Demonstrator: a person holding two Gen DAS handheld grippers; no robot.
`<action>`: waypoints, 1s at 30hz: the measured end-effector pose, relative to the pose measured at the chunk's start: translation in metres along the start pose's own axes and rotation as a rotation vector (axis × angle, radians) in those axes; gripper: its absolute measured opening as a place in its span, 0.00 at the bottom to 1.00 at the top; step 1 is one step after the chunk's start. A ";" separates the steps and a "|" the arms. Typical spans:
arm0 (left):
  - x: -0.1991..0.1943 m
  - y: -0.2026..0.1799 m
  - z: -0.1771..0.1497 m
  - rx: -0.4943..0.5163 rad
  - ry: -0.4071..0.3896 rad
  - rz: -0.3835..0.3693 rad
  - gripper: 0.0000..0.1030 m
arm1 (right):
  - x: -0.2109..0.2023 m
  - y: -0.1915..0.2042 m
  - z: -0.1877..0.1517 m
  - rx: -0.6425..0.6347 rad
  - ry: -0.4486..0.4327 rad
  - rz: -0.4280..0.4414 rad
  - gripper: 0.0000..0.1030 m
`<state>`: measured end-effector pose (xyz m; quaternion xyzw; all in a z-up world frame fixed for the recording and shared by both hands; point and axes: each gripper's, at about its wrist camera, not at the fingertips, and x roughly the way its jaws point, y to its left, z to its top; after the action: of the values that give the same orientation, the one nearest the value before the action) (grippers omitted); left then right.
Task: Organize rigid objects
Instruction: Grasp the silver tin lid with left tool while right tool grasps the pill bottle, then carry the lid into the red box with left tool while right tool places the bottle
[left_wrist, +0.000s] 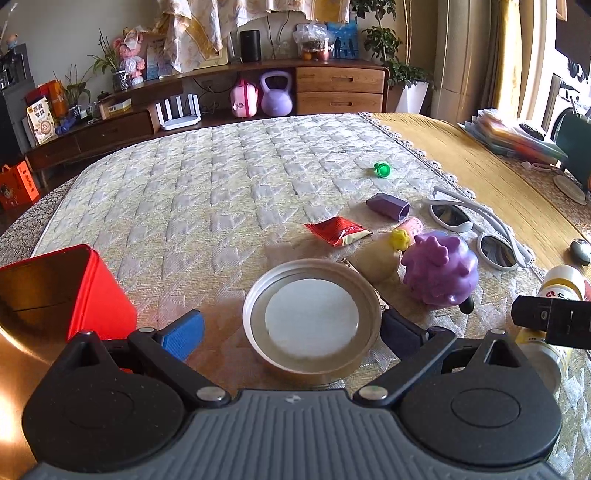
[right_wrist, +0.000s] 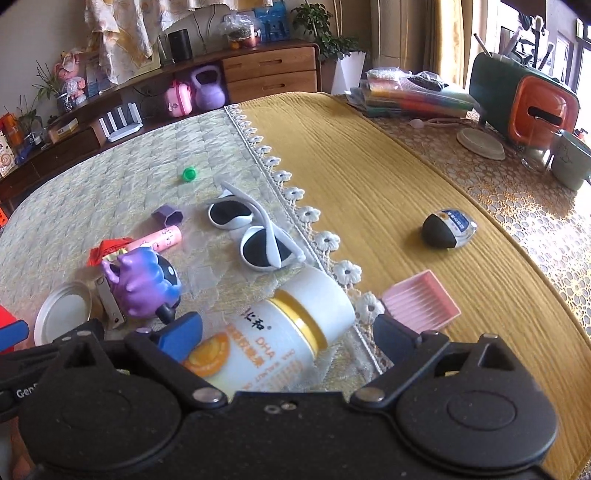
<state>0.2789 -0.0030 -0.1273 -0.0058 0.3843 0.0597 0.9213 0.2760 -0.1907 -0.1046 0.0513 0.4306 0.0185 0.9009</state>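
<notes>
My left gripper (left_wrist: 291, 324) is open low over the quilted cloth, and a round metal lid (left_wrist: 312, 319) lies flat between its blue pads. The right pad is at the lid's rim; a gap shows on the left. Just left of it stands an open red tin box (left_wrist: 74, 291). My right gripper (right_wrist: 288, 325) is open astride a white bottle (right_wrist: 295, 317) with a yellow band, which lies on its side. Its pads do not press on the bottle. The bottle (left_wrist: 561, 284) also shows at the right edge of the left wrist view.
A purple spiky toy (left_wrist: 439, 269), white sunglasses (left_wrist: 476, 229), a red packet (left_wrist: 338, 230), a purple cap (left_wrist: 389, 206) and a green piece (left_wrist: 382, 170) lie beyond the lid. A pink comb (right_wrist: 421, 301) and a black egg-shaped item (right_wrist: 447, 229) rest on the yellow cloth.
</notes>
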 end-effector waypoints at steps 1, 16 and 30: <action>0.002 0.001 0.000 -0.004 0.002 0.003 0.99 | -0.001 0.000 -0.001 0.001 0.001 0.003 0.92; 0.004 -0.001 0.001 0.000 0.012 -0.007 0.75 | -0.010 0.008 -0.014 -0.048 0.006 0.046 0.44; -0.035 0.008 -0.001 -0.033 -0.001 -0.015 0.75 | -0.044 0.006 -0.023 -0.052 -0.024 0.106 0.43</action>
<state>0.2529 0.0012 -0.1029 -0.0237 0.3826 0.0589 0.9218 0.2308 -0.1866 -0.0845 0.0507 0.4160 0.0766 0.9047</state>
